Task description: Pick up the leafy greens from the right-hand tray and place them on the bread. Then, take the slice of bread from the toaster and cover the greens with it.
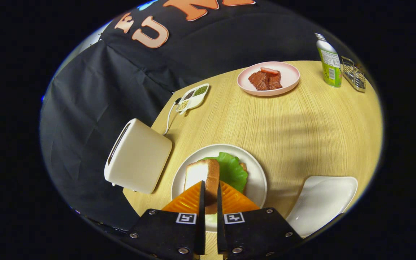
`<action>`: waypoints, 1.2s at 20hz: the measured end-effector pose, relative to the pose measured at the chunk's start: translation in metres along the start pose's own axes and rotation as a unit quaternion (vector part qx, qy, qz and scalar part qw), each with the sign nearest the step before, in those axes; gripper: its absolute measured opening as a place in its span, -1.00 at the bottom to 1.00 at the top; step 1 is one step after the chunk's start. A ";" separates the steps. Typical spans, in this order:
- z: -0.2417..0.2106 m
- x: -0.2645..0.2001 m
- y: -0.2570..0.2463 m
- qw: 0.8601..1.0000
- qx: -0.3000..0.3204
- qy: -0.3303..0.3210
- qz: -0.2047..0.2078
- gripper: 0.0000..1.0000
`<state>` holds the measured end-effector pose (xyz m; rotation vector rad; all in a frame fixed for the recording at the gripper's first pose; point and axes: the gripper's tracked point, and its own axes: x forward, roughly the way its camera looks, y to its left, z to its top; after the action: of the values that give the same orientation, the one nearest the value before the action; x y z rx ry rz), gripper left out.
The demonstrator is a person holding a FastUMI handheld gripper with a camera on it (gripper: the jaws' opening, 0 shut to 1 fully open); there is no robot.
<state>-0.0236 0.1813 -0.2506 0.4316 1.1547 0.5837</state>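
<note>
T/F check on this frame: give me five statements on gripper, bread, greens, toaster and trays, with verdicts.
1. The gripper holds a bread slice between its fingers. True.
2. The leafy greens lie on the round white plate. True.
3. The greens are in the right-hand tray. False: that tray is bare; the greens are on the plate.
4. The toaster stands to the right of the plate. False: it stands to its left, by the table edge.
5. The pink plate holds reddish meat pieces. True.
</note>
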 end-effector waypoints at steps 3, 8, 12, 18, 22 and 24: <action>0.001 -0.002 -0.015 0.999 -0.032 -0.014 -0.037 -0.52; 0.020 -0.013 -0.033 0.992 -0.065 -0.064 -0.087 -0.23; 0.061 -0.038 -0.041 0.972 -0.116 -0.163 -0.124 -0.18; 0.110 -0.090 -0.019 0.919 -0.186 -0.315 -0.148 0.01; 0.130 -0.127 -0.003 0.879 -0.214 -0.393 -0.164 0.29; 0.135 -0.143 0.003 0.865 -0.220 -0.420 -0.163 0.48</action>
<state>0.0616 0.0903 -0.0978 0.0567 0.2186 0.2828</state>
